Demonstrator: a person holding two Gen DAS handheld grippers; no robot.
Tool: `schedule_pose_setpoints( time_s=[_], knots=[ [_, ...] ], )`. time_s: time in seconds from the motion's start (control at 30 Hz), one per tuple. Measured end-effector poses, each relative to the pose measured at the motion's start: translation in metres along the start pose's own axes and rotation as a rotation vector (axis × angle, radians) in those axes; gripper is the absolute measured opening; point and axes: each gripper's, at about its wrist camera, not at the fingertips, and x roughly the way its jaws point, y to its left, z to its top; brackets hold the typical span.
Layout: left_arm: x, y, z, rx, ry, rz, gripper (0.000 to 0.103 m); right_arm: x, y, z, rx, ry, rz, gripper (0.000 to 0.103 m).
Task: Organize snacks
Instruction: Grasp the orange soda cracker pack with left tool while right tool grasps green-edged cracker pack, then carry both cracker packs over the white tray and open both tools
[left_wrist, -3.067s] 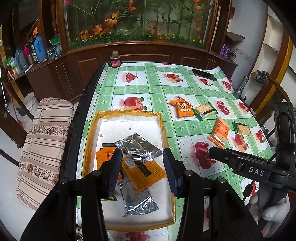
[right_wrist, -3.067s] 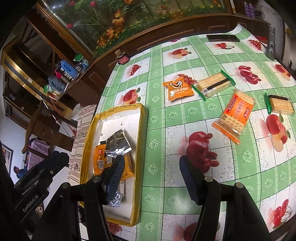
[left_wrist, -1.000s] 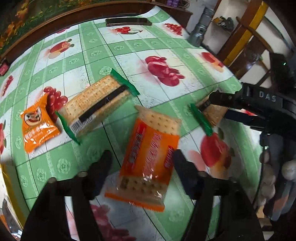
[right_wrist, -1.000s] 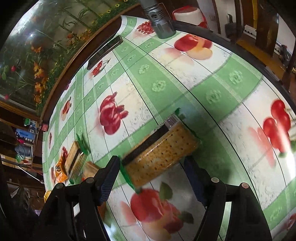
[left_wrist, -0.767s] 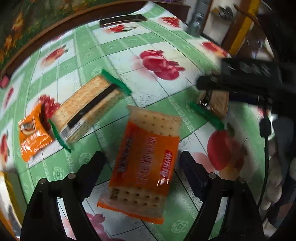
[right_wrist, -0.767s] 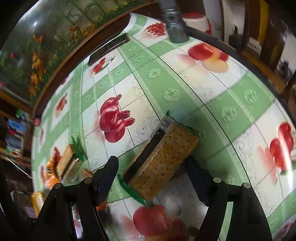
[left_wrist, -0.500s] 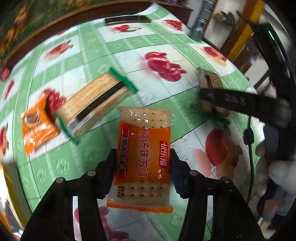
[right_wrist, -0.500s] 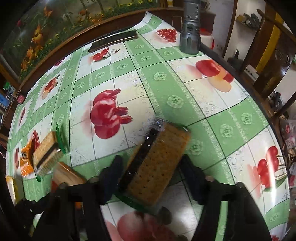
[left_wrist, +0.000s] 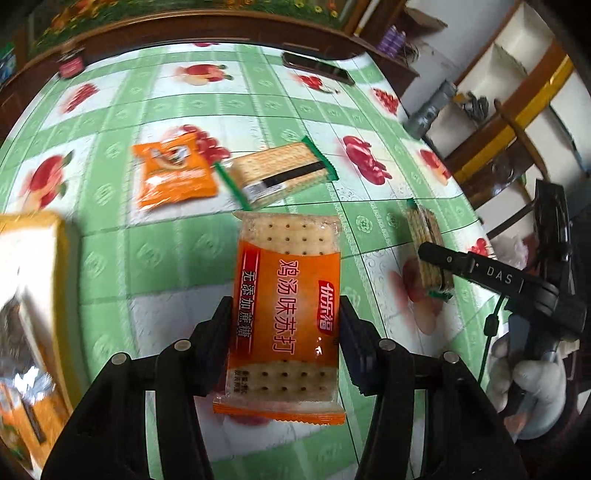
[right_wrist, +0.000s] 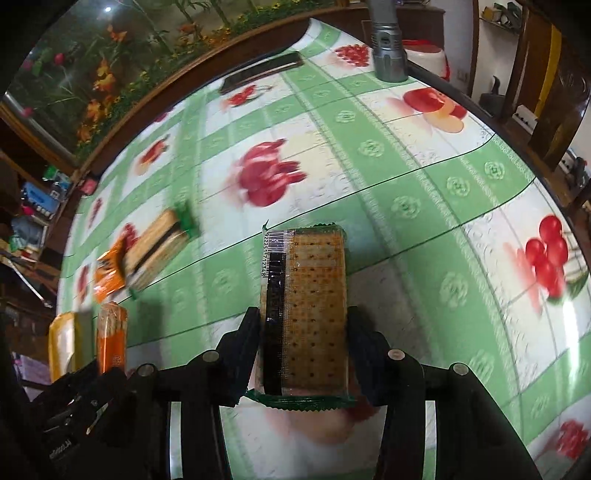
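My left gripper (left_wrist: 286, 332) is shut on an orange soda-cracker pack (left_wrist: 288, 310) and holds it above the green fruit-print tablecloth. My right gripper (right_wrist: 304, 343) is shut on a green-edged cracker pack (right_wrist: 306, 306), also lifted; that pack shows in the left wrist view (left_wrist: 428, 251) under the right gripper's finger. A second green-edged cracker pack (left_wrist: 280, 175) and a small orange snack bag (left_wrist: 173, 171) lie on the table beyond. The yellow-rimmed tray (left_wrist: 59, 266) with several snack packs sits at the left.
A black phone (left_wrist: 317, 68) lies at the table's far side and a grey flashlight (right_wrist: 388, 48) stands near the far right corner. A small dark jar (left_wrist: 72, 64) stands at the far left edge. Wooden cabinets and a chair surround the table.
Both grippers closed on their packs and lifted them off the table. The left view swung left, bringing the tray into sight.
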Motion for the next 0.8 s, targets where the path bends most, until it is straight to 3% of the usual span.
schedule_pose_setpoints(
  time_s=[0.23, 0.47, 0.8],
  knots=[
    [-0.048, 0.037, -0.025, -0.081, -0.056, -0.005, 0.052, -0.018, 0.065, -0.023, -0.076, 0.013, 0.108, 0.047],
    [-0.103, 0.108, -0.059, -0.204, -0.113, 0.097, 0.052, -0.013, 0.167, -0.057, -0.241, 0.075, 0.21, 0.047],
    [-0.135, 0.191, -0.122, -0.382, -0.111, 0.173, 0.053, 0.009, 0.295, -0.126, -0.471, 0.194, 0.298, 0.047]
  ],
)
